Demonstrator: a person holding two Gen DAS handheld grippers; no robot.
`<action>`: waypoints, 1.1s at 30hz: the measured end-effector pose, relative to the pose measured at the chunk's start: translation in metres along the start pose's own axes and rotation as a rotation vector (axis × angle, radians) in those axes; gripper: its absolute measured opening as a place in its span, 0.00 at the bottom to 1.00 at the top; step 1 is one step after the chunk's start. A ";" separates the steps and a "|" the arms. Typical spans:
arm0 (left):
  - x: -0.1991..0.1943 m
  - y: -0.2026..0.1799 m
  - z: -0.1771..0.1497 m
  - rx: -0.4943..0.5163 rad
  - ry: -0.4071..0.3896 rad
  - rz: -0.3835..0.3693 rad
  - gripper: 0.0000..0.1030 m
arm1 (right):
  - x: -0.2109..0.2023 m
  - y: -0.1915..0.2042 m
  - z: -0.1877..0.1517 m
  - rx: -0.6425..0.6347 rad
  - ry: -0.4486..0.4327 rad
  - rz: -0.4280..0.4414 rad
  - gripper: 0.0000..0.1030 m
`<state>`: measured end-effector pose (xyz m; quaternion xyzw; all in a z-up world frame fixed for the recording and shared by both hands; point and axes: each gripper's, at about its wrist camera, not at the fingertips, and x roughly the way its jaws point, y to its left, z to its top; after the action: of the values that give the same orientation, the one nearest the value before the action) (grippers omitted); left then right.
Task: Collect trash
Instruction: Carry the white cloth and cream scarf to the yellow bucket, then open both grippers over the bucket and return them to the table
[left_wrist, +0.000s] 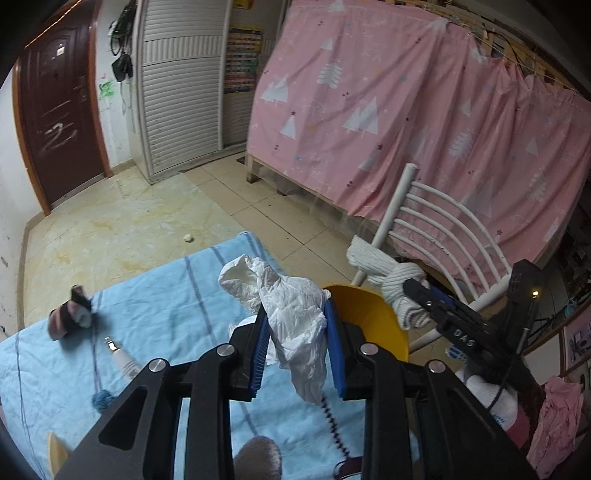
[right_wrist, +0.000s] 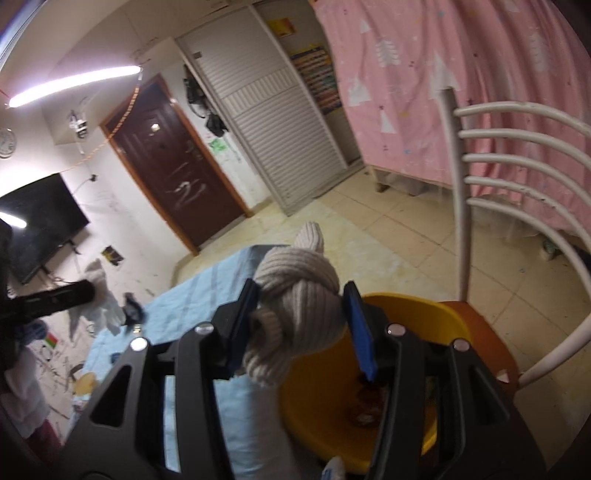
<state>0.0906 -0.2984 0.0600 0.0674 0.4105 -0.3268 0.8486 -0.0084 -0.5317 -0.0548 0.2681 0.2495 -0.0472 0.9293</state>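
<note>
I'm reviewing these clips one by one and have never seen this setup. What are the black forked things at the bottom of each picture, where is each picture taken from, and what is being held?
Each picture comes from a wide-angle camera mounted on a hand-held two-finger gripper; a person carries one in each hand. The black forks with blue pads are the gripper's own fingers.

The left wrist view shows the left gripper shut on a crumpled white plastic bag. Below lies a light blue striped cloth with a small white tube and a dark bundle on it.

The right wrist view shows the right gripper with a knotted beige knit cloth between its pads, above a yellow bin that stands on a white chair. The left view shows the same gripper from outside.
</note>
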 end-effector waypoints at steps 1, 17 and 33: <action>0.002 -0.005 0.001 0.003 0.001 -0.011 0.19 | 0.001 -0.001 0.001 0.002 0.000 -0.006 0.46; 0.069 -0.087 0.014 0.060 0.089 -0.190 0.50 | -0.005 -0.044 0.002 0.090 -0.032 -0.086 0.53; 0.046 -0.054 0.008 0.071 0.091 -0.126 0.58 | 0.002 -0.011 -0.005 0.027 -0.007 -0.059 0.58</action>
<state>0.0838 -0.3663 0.0390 0.0865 0.4400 -0.3905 0.8040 -0.0117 -0.5387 -0.0650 0.2729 0.2534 -0.0787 0.9247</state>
